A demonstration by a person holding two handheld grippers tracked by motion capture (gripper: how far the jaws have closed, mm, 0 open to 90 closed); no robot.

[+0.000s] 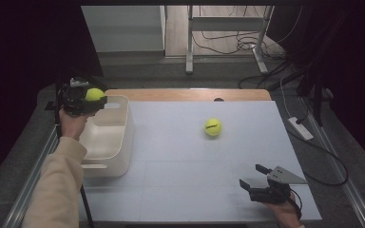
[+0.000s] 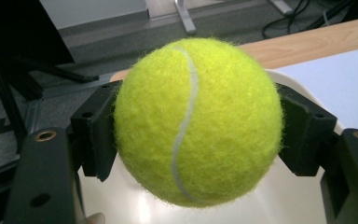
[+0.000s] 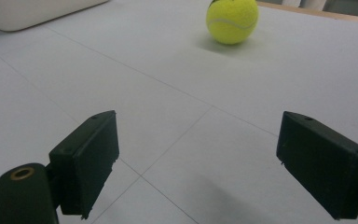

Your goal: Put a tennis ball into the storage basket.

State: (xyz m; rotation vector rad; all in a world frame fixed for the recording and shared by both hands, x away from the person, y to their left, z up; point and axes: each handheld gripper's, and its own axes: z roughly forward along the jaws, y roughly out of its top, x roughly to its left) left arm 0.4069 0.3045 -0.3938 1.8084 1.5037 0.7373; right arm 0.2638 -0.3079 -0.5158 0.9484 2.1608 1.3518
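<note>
Seemingly halfway, the left tongs (image 1: 91, 100) clamp one tennis ball (image 1: 94, 94) over the white bin (image 1: 119, 142), while the right tongs (image 1: 255, 176) gape wide, second ball (image 1: 213, 127) left on the tabletop (image 1: 180, 180).

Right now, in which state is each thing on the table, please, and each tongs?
Yellow felt tennis ball in the left tongs: clamped between both jaws, held above the bin.
Second yellow tennis ball: lying free on the table, untouched.
White plastic bin: upright, no ball seen inside.
Left tongs: shut on the ball.
Right tongs: open, empty, low over the table.

Bare mat (image 1: 180, 156) lies open around the loose ball (image 1: 213, 127).
</note>
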